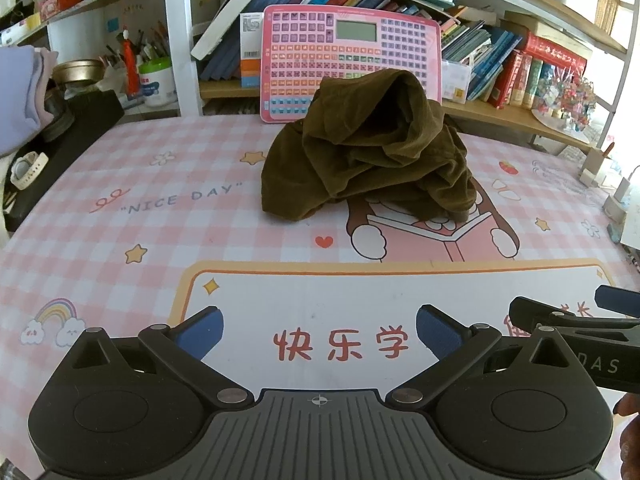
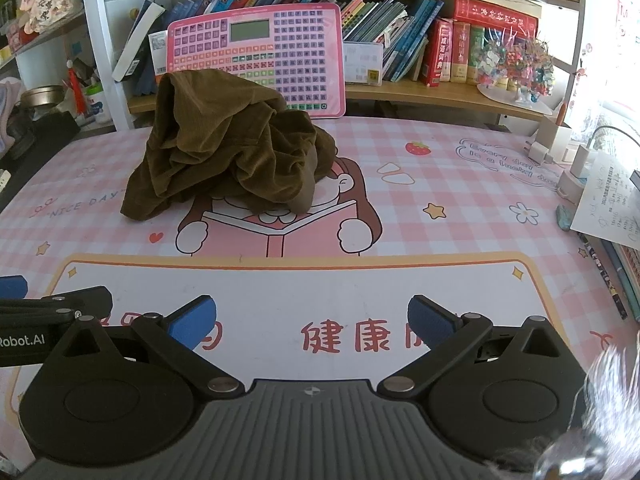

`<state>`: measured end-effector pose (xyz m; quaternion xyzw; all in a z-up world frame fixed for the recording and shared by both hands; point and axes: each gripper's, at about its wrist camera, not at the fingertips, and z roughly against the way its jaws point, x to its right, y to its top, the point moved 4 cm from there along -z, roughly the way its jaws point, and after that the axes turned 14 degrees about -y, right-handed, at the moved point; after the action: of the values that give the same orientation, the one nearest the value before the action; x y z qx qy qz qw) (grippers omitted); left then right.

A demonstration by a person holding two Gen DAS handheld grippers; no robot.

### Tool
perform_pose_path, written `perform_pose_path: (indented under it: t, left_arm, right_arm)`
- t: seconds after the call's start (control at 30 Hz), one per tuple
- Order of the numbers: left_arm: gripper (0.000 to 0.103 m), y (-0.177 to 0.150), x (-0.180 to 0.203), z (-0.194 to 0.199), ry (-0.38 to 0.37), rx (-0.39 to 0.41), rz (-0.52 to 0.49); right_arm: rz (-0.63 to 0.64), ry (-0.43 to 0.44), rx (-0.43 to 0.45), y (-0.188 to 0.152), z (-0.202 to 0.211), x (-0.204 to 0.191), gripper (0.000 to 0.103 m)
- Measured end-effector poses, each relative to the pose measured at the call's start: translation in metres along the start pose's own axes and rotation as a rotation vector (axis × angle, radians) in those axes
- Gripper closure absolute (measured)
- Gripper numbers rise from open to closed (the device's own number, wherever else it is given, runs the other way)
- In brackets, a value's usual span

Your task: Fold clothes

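A crumpled olive-brown garment (image 1: 368,148) lies in a heap on the pink checked desk mat (image 1: 160,216), toward the back; it also shows in the right wrist view (image 2: 228,148). My left gripper (image 1: 319,334) is open and empty, low over the mat's front, well short of the garment. My right gripper (image 2: 312,326) is open and empty too, beside the left one. The right gripper's finger shows at the right of the left wrist view (image 1: 560,320). The left gripper's finger shows at the left of the right wrist view (image 2: 60,304).
A pink learning tablet (image 1: 352,60) leans against the bookshelf (image 1: 500,68) behind the garment. A black box with a watch (image 1: 28,170) sits at the left. Chargers and plugs (image 2: 560,156), papers (image 2: 608,204) and pencils lie along the right edge.
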<state>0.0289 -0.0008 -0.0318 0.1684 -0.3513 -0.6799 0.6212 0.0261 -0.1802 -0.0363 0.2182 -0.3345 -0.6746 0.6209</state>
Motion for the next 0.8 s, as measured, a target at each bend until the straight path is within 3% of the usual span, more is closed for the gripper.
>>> perform_pose_path:
  t: [0.27, 0.8]
  left_arm:
    - [0.0, -0.0008, -0.0012, 0.0018, 0.015, 0.002, 0.005]
    - [0.0, -0.0009, -0.002, 0.0014, -0.04, 0.02, 0.02]
  right_arm:
    - [0.001, 0.01, 0.001, -0.0006, 0.0021, 0.0003, 0.0]
    - [0.002, 0.009, 0.002, -0.0013, 0.0023, 0.0, 0.0]
